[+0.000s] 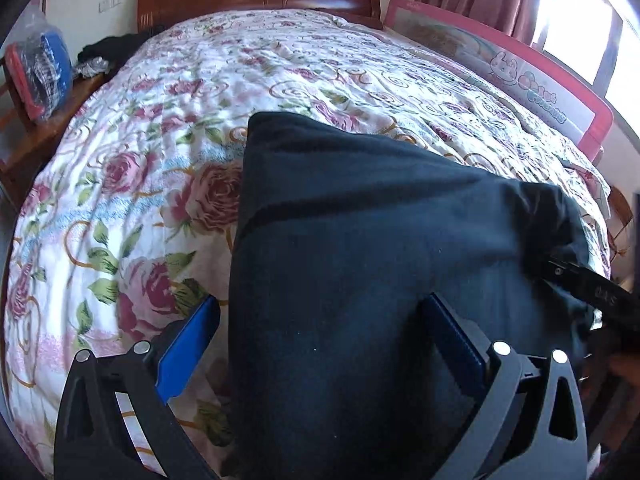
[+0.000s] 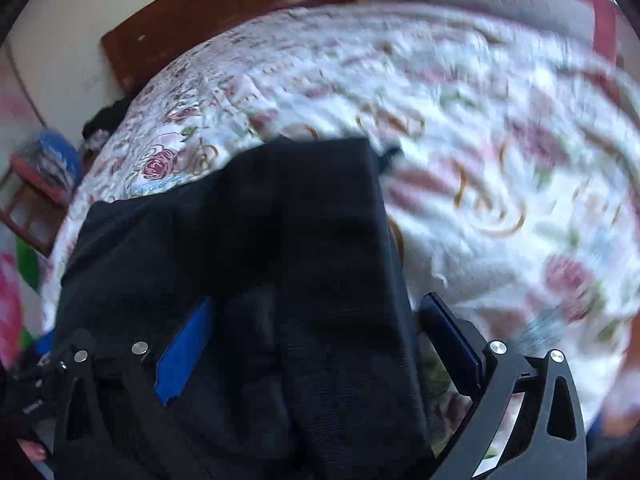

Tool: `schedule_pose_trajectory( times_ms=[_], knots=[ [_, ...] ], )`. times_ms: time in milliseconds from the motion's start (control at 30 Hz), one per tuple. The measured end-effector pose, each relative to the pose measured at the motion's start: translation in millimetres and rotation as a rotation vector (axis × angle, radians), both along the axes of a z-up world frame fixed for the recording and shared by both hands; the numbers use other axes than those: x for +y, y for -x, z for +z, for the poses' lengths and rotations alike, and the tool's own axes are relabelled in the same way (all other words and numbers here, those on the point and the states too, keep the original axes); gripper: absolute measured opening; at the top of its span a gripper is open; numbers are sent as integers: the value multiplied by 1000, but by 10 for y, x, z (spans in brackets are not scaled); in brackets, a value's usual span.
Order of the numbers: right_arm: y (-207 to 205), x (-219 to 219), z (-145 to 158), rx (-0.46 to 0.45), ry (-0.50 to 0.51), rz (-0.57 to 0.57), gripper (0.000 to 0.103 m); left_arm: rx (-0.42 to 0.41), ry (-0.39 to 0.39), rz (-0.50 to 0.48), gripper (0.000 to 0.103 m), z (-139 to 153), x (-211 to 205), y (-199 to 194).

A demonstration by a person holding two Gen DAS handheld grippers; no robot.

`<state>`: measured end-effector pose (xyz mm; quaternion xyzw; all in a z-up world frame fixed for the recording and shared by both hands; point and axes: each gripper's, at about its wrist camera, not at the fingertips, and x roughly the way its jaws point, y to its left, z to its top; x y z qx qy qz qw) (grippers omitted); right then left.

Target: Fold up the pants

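The dark pants [image 1: 360, 240] are lying folded on the flowery bed cover [image 1: 160, 140], right under both hand-held grippers. The left hand-held gripper [image 1: 320, 320] is pointing down at a slant toward the bed. Its two blue fingers [image 1: 188, 352] are standing wide apart; one is over the bed cover just beside the pants' edge and the other is over the cloth. The pads are not pinching anything. The right hand-held gripper [image 2: 316, 332] is also tipping down at a slant, and its picture is blurry. Its jaws are standing as wide as they go, with the pants' edge lying between them, not squeezed. Its black frame is showing at the far right of the left view, touching the pants.
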<state>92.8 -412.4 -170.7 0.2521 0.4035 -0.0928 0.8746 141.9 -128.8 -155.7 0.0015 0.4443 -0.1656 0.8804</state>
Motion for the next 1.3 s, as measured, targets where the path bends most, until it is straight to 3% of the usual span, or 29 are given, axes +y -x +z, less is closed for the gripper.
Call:
schedule_pose_trajectory(
  times_ms=[167,400,500,700,800,967,1300],
  knots=[
    [-1,196,114,20,150,31,100,6,8,6,101,-5,25,-4],
    [119,102,187,87,38,-21,100,-1,-50,-8,101,84,33,76],
    [291,110,193,71,-6,-53,100,-8,-59,-12,101,122,93,148],
    [580,254,215,8,94,-111,100,13,-34,-18,101,124,258,261],
    [653,293,211,-18,93,-90,100,32,-18,-11,101,104,313,276],
    [726,197,132,-31,-25,-99,100,34,-3,-5,101,82,349,311],
    [598,81,261,25,-65,57,100,71,36,-123,101,149,488,299]
  ],
)
